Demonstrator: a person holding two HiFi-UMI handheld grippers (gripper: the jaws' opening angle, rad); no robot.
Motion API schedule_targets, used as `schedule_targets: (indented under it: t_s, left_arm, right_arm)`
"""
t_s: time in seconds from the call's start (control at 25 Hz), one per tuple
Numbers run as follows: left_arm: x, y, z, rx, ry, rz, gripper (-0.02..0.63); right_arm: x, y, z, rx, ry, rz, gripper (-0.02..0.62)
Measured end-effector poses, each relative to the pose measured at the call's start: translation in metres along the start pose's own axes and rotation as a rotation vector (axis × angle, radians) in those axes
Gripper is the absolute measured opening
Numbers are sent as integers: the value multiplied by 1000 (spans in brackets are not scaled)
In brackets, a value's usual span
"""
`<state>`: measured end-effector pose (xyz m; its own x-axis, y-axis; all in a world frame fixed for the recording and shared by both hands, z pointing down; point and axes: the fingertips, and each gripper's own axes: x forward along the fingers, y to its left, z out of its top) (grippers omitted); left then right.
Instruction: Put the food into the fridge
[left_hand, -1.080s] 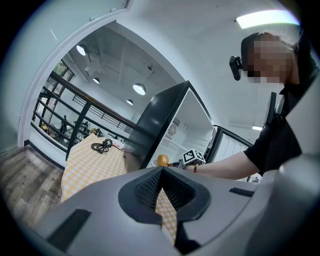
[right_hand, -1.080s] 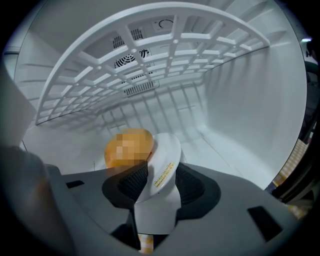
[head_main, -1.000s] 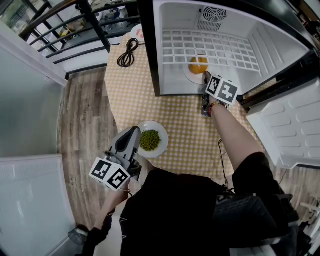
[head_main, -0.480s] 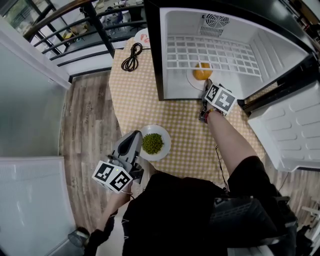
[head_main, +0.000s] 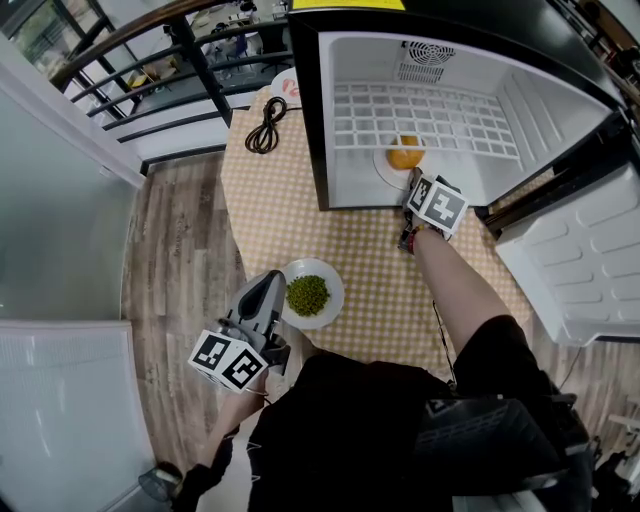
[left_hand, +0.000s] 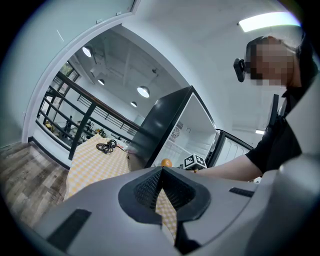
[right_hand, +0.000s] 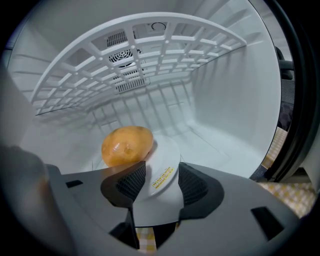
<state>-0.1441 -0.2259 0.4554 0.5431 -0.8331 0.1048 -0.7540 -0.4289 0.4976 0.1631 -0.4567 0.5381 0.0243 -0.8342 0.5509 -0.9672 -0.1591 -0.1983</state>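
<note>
- You are holding the right gripper (right_hand: 161, 182) at the mouth of the fridge (head_main: 345, 60). Its jaws have just been opening and are now standing wide apart. The near edge of the white plate (right_hand: 170, 155) is lying between them, and the pads are not pressing on it.
- The orange food (right_hand: 127, 145) is sitting on that plate, on the fridge floor, toward the plate's left side in the right gripper view.
- The wire shelf (right_hand: 150, 45) is hanging over the food, and a vent (right_hand: 131, 80) is showing on the back wall behind it.
- You are holding the left gripper (head_main: 270, 283) low at the near edge of the table (head_main: 370, 250). Its jaws are meeting at the tips.
- The peas (head_main: 308, 295) are lying on a second plate (head_main: 337, 285) on the checked table, just beside the left gripper's tip and well apart from the fridge.
- Your right forearm (head_main: 455, 280) is reaching across the table, between the second plate and the door (head_main: 590, 250), which is standing wide open at the right.
- A black cable (head_main: 265, 125) is lying coiled on the table, left of the fridge.
- A dark railing (head_main: 190, 50) is running behind the table.
</note>
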Motion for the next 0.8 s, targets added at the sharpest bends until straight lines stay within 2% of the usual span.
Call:
schedule_targets:
  t_s: [0.24, 0.44, 0.8]
  left_arm:
    - [2, -1, 0, 2, -1, -3, 12]
    - [3, 0, -2, 0, 1, -3, 11]
    - [1, -1, 0, 2, 0, 0, 12]
  right_arm:
    - [1, 1, 0, -30, 9, -6, 202]
    - [2, 1, 0, -97, 16, -17, 210]
    - [1, 1, 1, -115, 17, -22, 212]
